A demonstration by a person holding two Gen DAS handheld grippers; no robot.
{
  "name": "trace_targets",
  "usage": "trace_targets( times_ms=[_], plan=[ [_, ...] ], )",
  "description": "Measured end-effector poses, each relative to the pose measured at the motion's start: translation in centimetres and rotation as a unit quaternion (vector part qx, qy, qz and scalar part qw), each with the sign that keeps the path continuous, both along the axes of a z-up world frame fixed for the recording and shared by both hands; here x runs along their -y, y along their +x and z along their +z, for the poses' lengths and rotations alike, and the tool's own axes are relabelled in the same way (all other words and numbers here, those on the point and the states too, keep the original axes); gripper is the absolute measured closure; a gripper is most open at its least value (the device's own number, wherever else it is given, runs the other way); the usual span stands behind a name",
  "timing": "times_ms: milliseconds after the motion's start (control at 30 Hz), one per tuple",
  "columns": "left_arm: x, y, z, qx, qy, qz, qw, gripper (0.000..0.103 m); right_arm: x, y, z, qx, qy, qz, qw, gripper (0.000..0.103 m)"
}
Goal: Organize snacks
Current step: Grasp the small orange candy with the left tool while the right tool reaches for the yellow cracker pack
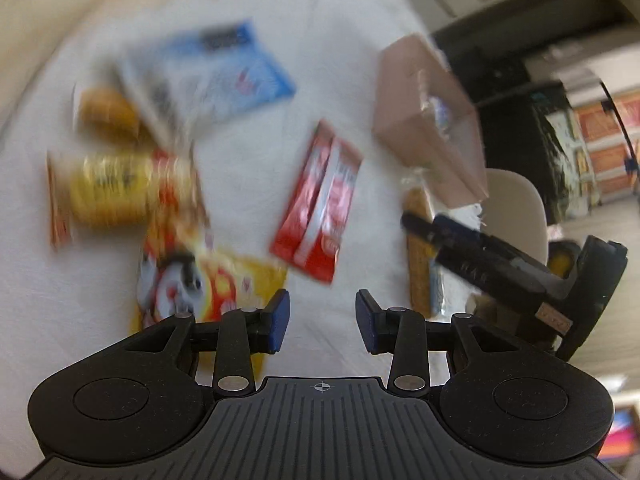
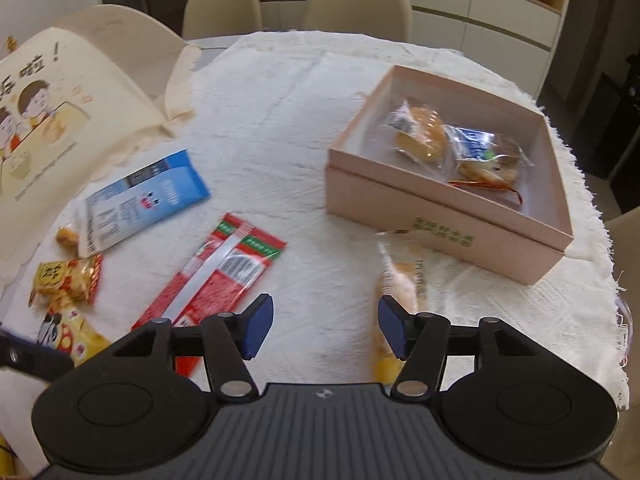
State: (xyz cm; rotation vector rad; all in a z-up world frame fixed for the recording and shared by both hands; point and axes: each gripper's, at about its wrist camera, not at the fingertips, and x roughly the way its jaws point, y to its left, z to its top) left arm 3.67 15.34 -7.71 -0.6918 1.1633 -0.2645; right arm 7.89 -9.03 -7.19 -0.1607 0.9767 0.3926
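Left claw [image 1: 322,320] hangs with its blue pads apart and nothing between them, above the white-clothed table [image 1: 248,160]. Its view is blurred. Straight ahead lies a red snack packet [image 1: 318,204]; to its left are a yellow-and-red panda packet [image 1: 192,276], a gold wrapped snack [image 1: 116,188] and a blue-and-white packet [image 1: 212,76]. At the right stands the pink box [image 1: 428,120], and below it the right claw [image 1: 432,236] reaches in from the table's edge.

Right claw [image 2: 326,328] is likewise spread wide and empty. A clear-wrapped bread roll [image 2: 400,288] lies just beside its right pad, in front of the pink box [image 2: 440,216], whose open top shows several wrapped snacks [image 2: 456,148]. Left of the pads lies the red packet [image 2: 216,272], then the blue-and-white packet [image 2: 140,200], gold snack [image 2: 64,280] and panda packet [image 2: 68,332]. A printed cream bag [image 2: 60,92] covers the far left. Bare cloth [image 2: 280,140] stays open between the packets and the box; chairs [image 2: 356,4] ring the far edge.
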Motion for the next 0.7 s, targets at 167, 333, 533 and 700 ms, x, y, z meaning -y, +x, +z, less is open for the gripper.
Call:
trace_targets(
  times_ms=[167,333,533,700],
  plan=[
    [-5.7,2.4,0.6,0.042,0.158,0.065,0.9844,0.062,0.1,-0.8,-0.4,-0.017,0.018,0.001,1.0,0.039],
    [-9.8,3.8,-2.6,0.004,0.154,0.129,0.9797,0.063,-1.9,-2.2,-0.7,-0.055,0.072,0.034,0.995,0.039],
    [-8.1,1.5,-4.1,-0.019,0.107,0.104,0.9886,0.063,-9.6,-6.5,-1.3,-0.089,0.113,0.182,0.973,0.035],
    [-7.4,0.2,-4.3,-0.035,0.062,0.131,0.9889,0.063,-13.7,-9.3,-2.3,-0.038,0.051,0.25,0.966,0.03]
  ],
)
